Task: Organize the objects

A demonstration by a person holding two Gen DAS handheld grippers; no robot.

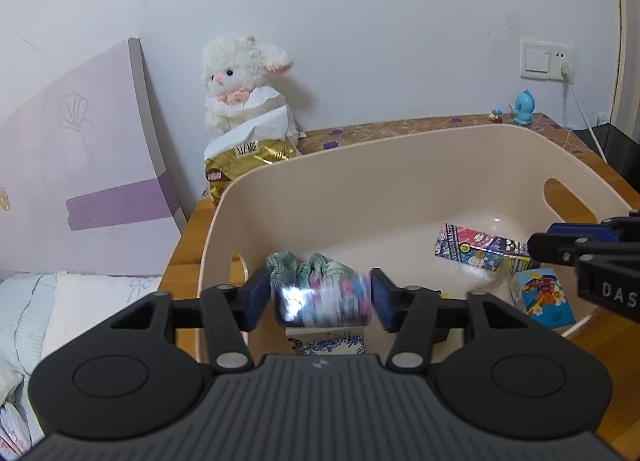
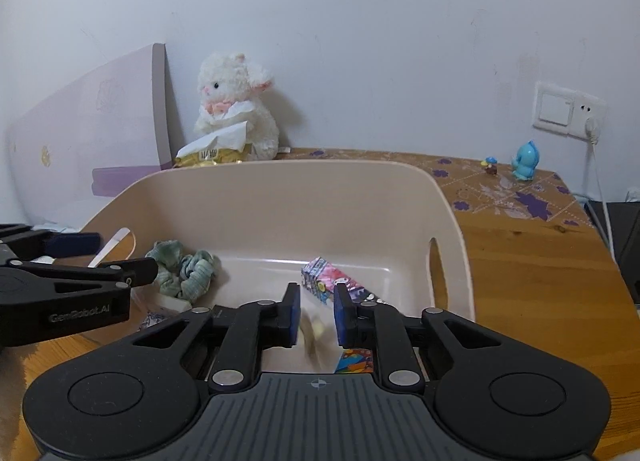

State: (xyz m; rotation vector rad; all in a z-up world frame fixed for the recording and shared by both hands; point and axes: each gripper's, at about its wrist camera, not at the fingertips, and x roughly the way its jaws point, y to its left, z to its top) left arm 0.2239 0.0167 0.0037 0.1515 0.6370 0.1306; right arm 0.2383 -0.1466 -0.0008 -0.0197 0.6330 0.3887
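Observation:
A beige plastic basket stands on the wooden table. In it lie a green checked cloth, a purple patterned carton and a blue cartoon box. My left gripper hangs over the basket's near left side, its jaws apart, and a blurred colourful packet is between the pads, not clearly touching them. My right gripper is open over the basket's near right side; a blurred yellowish object shows below the gap.
A white plush rabbit and a gold snack bag sit behind the basket by the wall. A lilac board leans at left. A blue figurine stands on the patterned mat near a wall socket.

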